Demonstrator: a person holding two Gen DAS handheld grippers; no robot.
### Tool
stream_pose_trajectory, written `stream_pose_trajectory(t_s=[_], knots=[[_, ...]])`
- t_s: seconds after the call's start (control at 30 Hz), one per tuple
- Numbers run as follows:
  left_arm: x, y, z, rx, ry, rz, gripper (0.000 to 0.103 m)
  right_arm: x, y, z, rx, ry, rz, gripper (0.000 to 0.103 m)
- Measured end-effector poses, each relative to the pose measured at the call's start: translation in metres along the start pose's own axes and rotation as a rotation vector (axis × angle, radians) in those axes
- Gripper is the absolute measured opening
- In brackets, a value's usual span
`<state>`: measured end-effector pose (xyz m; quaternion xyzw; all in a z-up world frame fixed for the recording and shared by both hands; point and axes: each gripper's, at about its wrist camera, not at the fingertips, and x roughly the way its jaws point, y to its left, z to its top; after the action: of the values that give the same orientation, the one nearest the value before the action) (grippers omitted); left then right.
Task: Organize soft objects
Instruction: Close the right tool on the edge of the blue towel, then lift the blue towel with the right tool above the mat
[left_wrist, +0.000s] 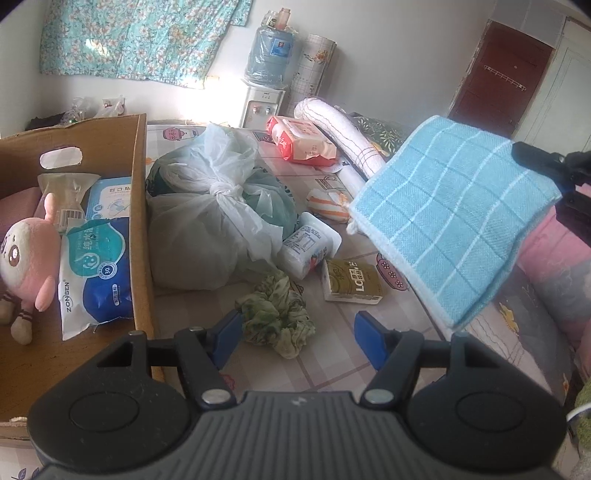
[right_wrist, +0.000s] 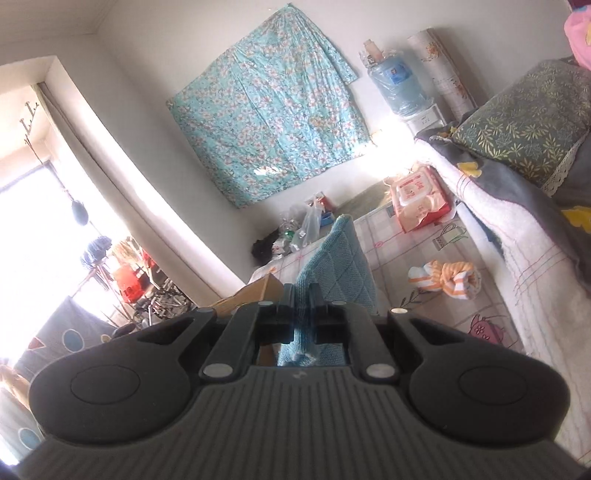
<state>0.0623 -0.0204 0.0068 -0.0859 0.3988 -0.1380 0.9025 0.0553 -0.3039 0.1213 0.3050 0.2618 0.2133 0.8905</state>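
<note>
My right gripper (right_wrist: 303, 295) is shut on a folded light-blue checked cloth (right_wrist: 338, 266), which it holds up in the air edge-on. In the left wrist view the same blue cloth (left_wrist: 450, 218) hangs flat above the bed, with the right gripper (left_wrist: 546, 162) clamped on its upper right corner. My left gripper (left_wrist: 295, 336) is open and empty, low over a crumpled green scrunchie (left_wrist: 279, 314) that lies just ahead of its blue fingers (left_wrist: 371, 343). A cardboard box (left_wrist: 142, 206) at the left holds a pink plush toy (left_wrist: 29, 254) and wet-wipe packs (left_wrist: 96, 273).
On the patterned bed sheet (left_wrist: 340, 365) lie a knotted plastic bag (left_wrist: 214, 214), a white tub (left_wrist: 310, 247), a gold carton (left_wrist: 352, 286), an orange-striped rolled cloth (left_wrist: 327, 205), a red wipes pack (left_wrist: 303, 142) and a rolled white towel (left_wrist: 340, 129). Pillows (right_wrist: 524, 122) sit at the right.
</note>
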Motion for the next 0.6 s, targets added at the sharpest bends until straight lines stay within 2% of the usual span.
stream_pose_trajectory(t_s=[0.07,0.17,0.23,0.3,0.4,0.53,0.6], knots=[[0.001,-0.002,-0.004,0.009,0.008,0.004,0.069,0.002,-0.015,-0.016,0.058,0.031,-0.001,0.006],[0.010,-0.007,-0.008,0.027,0.045,0.008,0.067,0.015,-0.051,-0.052,0.134,0.099,-0.091,0.006],[0.015,-0.014,-0.011,0.069,0.044,0.029,0.067,0.028,-0.078,-0.078,0.143,0.153,-0.205,0.006],[0.022,-0.018,-0.012,0.079,0.077,0.009,0.067,0.040,-0.097,-0.096,0.117,0.195,-0.317,0.006],[0.031,-0.021,-0.013,0.074,0.103,0.000,0.066,0.048,-0.096,-0.107,-0.004,0.210,-0.397,0.006],[0.036,-0.024,-0.009,0.070,0.105,0.002,0.066,0.062,-0.065,-0.110,-0.237,0.270,-0.360,0.006],[0.038,-0.024,-0.006,0.060,0.106,-0.004,0.066,0.073,-0.050,-0.115,-0.348,0.332,-0.309,0.007]])
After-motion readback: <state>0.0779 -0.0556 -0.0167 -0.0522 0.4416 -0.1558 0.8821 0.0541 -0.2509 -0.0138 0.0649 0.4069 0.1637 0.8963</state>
